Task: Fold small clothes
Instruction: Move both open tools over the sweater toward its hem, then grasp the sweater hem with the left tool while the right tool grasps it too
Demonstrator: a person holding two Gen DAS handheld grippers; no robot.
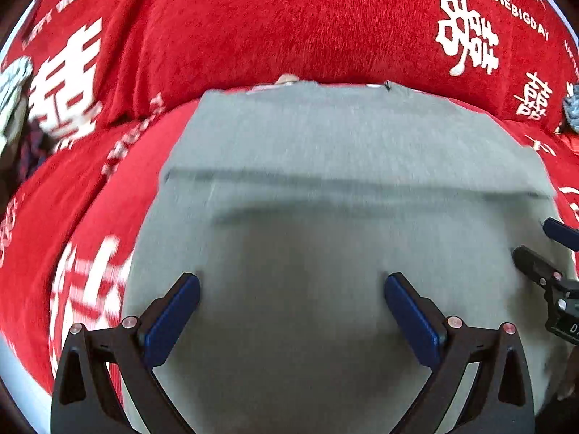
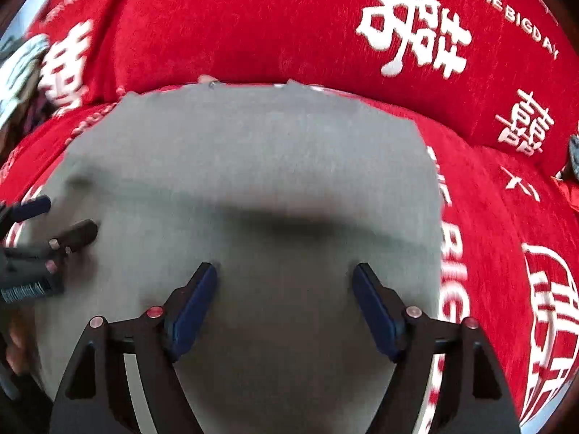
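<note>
A grey garment (image 1: 325, 181) lies spread flat on a red sofa seat, with a fold line running across its middle. Over its near part my left gripper (image 1: 291, 282) stands open, nothing between its blue pads. The right wrist view shows the same grey garment (image 2: 253, 166), and my right gripper (image 2: 284, 271) is open above it with nothing between its pads. Each gripper appears at the edge of the other's view: the right gripper (image 1: 542, 249) at the garment's right side, the left gripper (image 2: 61, 220) at its left side. The near hem is hidden under the grippers.
The red sofa cover (image 1: 289, 25) with white characters and lettering rises into a backrest (image 2: 253, 25) behind the garment. A pale patterned cloth (image 1: 14, 86) lies at the far left of the seat. A grey-blue item (image 1: 571, 108) sits at the far right.
</note>
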